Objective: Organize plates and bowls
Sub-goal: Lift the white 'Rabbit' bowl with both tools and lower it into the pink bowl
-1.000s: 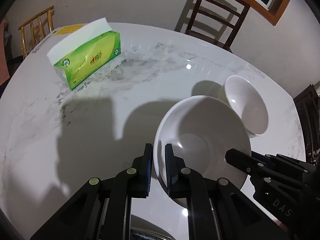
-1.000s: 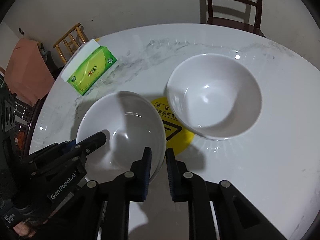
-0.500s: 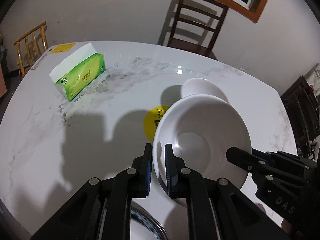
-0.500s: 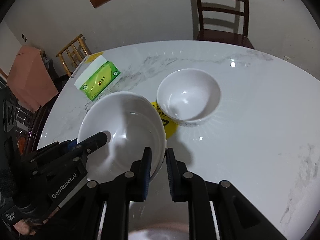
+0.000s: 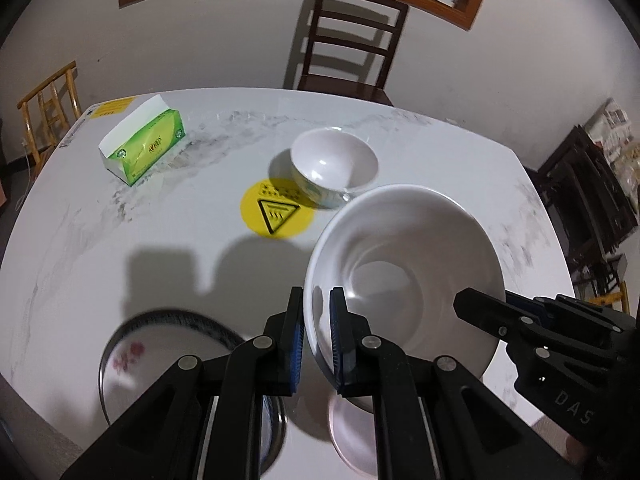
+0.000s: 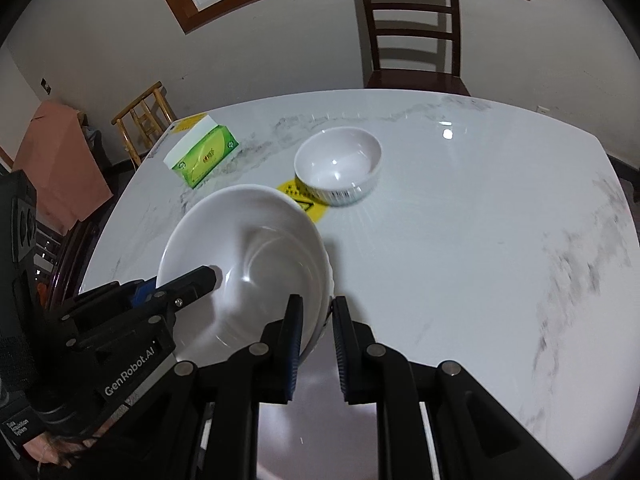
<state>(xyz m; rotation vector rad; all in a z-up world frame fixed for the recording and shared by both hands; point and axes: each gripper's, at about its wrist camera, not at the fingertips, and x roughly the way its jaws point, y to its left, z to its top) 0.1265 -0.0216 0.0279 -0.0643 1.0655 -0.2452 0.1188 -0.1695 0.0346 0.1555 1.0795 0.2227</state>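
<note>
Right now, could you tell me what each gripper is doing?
Left gripper: shut on the large white bowl, gripping its near rim.
Right gripper: shut on the same bowl's opposite rim.

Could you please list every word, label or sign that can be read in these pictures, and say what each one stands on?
"GenRobot.AI": on the left tool body, seen from the right wrist.
"DAS", cut off: on the right tool body.
"Data Acquisition System": small label on the left tool.
Warning triangle: on the yellow sticker; its small text is unreadable.
Tissue box: red logo too blurred.
Smaller bowl: barcode-like print, unreadable.
</note>
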